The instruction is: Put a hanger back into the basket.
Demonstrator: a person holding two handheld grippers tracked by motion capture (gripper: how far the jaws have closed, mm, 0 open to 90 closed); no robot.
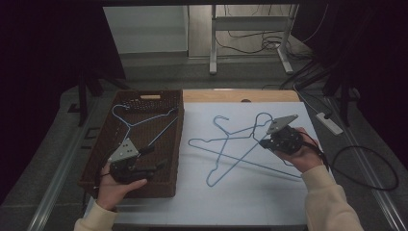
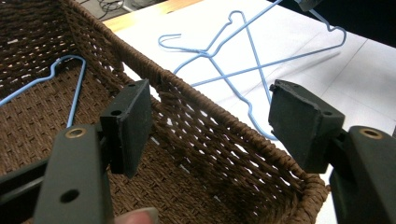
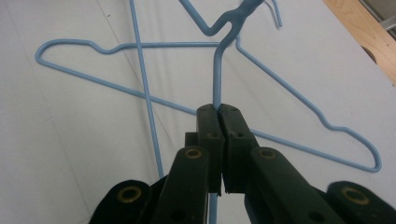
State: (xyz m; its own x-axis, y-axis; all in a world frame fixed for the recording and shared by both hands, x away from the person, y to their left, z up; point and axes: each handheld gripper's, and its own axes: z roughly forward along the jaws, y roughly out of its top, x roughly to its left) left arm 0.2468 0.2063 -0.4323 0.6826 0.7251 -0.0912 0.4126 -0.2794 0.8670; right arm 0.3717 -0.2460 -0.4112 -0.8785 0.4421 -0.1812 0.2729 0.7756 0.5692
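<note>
We work at the counter (image 1: 250,202), white sheet on top. The wicker basket (image 1: 103,144) sits on its left side, one blue hanger (image 1: 144,120) already lying inside it.

Two more blue hangers lie crossed on the white sheet, right of the basket. The flat hanger (image 3: 93,44) rests on the sheet. The gripped hanger (image 3: 217,74) crosses over it; our right gripper (image 3: 219,112) has its fingers pinched tight on the wire just below the hook twist, no gap visible between them. In the high view that gripper (image 1: 269,139) sits near the right side of the crossed pair.

Left gripper (image 2: 210,116) hovers over the near right wall of the basket, fingers wide apart, nothing between them, just the basket rim behind.

Step in hand, as we read it: pick up one hanger from the sheet for transfer to the basket. Grip looks made; lift looks barely started.

Next move needs: raise the gripped hanger clear of the flat one so the wires don't snag at the crossing, carry it left over the basket rim, lower it in beside the first hanger, then release. Left gripper could steady the basket or the loose end if it swings.
</note>
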